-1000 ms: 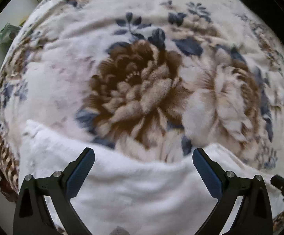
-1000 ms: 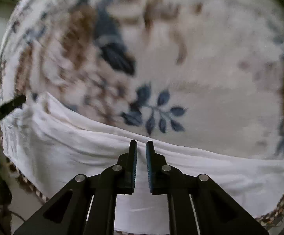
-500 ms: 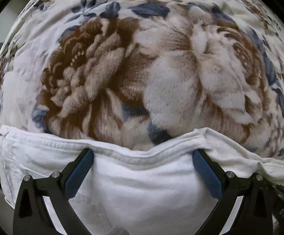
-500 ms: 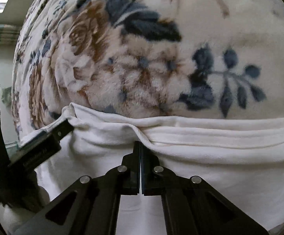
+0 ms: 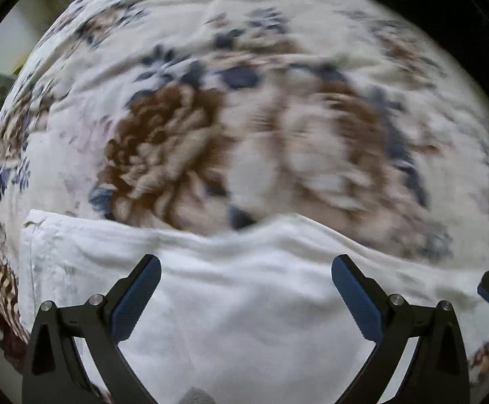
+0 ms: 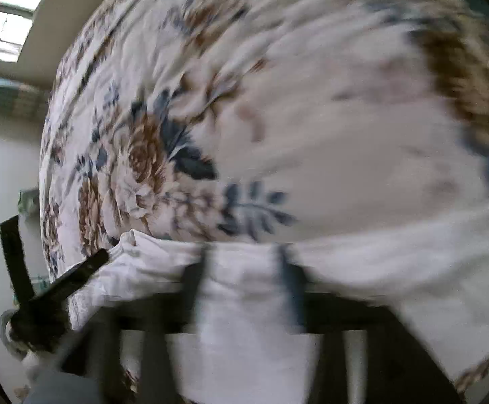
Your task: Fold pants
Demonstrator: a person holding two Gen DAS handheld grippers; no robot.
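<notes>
Both my grippers, the left gripper [image 5: 246, 298] and the right gripper [image 6: 246, 289] whose jaws just sprang apart, hang wide open holding nothing over the soft, floppy white pants [image 5: 244, 309] on the flowery blanket [image 5: 163, 148], best pinched at the thick folded edge.

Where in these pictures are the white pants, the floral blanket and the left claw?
white pants [image 5: 244, 303]: left wrist view, flat middle of the cloth.
floral blanket [image 5: 163, 141]: left wrist view, big brown flower.
left claw [image 5: 246, 269]: left wrist view, gap midway between its open fingertips.
</notes>
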